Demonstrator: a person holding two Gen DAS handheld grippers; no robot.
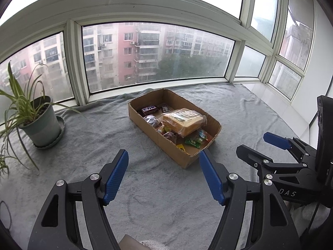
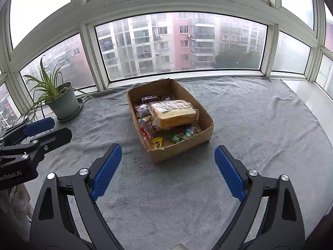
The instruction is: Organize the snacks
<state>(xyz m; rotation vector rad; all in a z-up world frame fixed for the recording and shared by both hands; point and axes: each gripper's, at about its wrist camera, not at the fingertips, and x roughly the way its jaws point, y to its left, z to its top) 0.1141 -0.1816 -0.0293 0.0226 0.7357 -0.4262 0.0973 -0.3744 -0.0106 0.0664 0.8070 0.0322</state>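
Observation:
A shallow cardboard box (image 1: pixel 183 156) (image 2: pixel 179 152) sits on a grey blanket by the window. It holds a wrapped loaf of sliced bread (image 1: pixel 183 120) (image 2: pixel 172 113) on top of several small snack packets, among them a dark chocolate bar (image 1: pixel 150 110) (image 2: pixel 150 98) and a green packet (image 1: pixel 192 142) (image 2: pixel 177 138). My left gripper (image 1: pixel 163 170) is open and empty, just short of the box's near corner. My right gripper (image 2: pixel 168 166) is open and empty, just in front of the box. Each gripper shows at the edge of the other's view.
A potted spider plant (image 1: pixel 39 123) (image 2: pixel 60 102) on a saucer stands at the left near the window. The grey blanket (image 1: pixel 156 198) (image 2: pixel 260 125) covers the sill. A bare white ledge (image 2: pixel 308 95) lies at the far right. Window frames ring the back.

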